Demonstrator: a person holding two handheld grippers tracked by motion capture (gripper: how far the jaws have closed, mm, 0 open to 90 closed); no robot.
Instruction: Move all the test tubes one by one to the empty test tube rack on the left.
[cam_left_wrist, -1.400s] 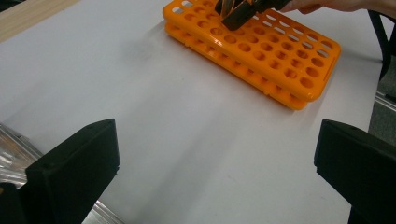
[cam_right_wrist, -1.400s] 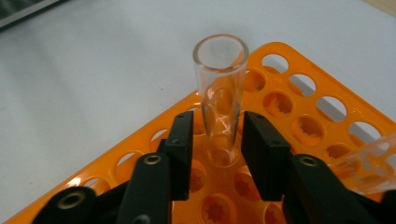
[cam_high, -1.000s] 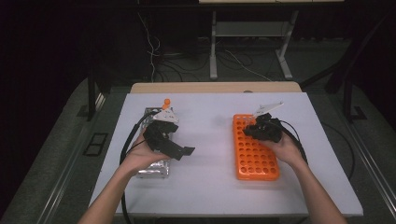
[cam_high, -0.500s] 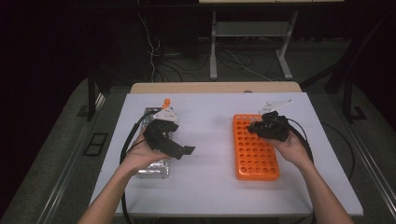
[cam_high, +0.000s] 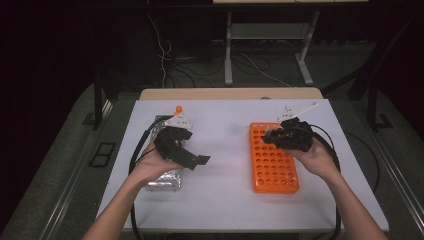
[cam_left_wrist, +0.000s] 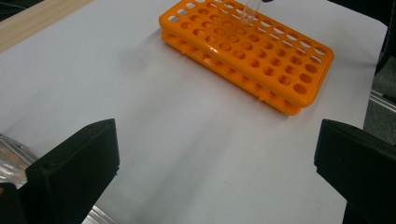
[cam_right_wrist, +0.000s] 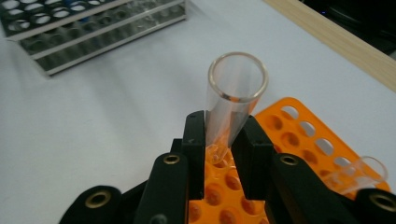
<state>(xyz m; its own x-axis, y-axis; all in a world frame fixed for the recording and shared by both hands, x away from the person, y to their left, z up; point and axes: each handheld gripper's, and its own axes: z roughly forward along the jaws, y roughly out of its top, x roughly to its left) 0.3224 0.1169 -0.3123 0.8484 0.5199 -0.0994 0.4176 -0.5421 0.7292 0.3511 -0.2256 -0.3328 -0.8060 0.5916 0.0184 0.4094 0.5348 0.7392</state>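
Hard to make out: in the high view the glass tube (cam_high: 272, 131) is a faint clear smear against the orange rack (cam_high: 274, 161), its length and ends unreadable there. In the left gripper view only the tube's lower part (cam_left_wrist: 249, 13) shows, cut off by the top edge. In the right gripper view the tube's bottom end is hidden between the jaws. A second clear tube (cam_right_wrist: 357, 176) lies at the right edge of that view, partly behind the gripper body; where it rests cannot be told. The metal rack (cam_high: 166, 177) sits mostly under the left hand (cam_high: 152, 164) in the high view; its far rows show blurred in the right gripper view (cam_right_wrist: 88, 28).

Right gripper (cam_right_wrist: 225, 149): jaws nearly together, clamped on the lower part of the glass tube (cam_right_wrist: 233, 98), pads pressing on both sides. Held over the far left corner of the orange rack.

Left gripper (cam_left_wrist: 210, 177): jaws wide apart, nothing between them, only bare white table (cam_left_wrist: 187, 116) beyond. It hangs above the table just right of the metal rack.

Tube axis: long axis close to upright, slightly tilted, open mouth up and towards the gripper's camera, closed end down towards the rack holes. In the left gripper view its lower end stands over the far rows of the orange rack (cam_left_wrist: 261, 56); whether the tip sits inside a hole cannot be told.
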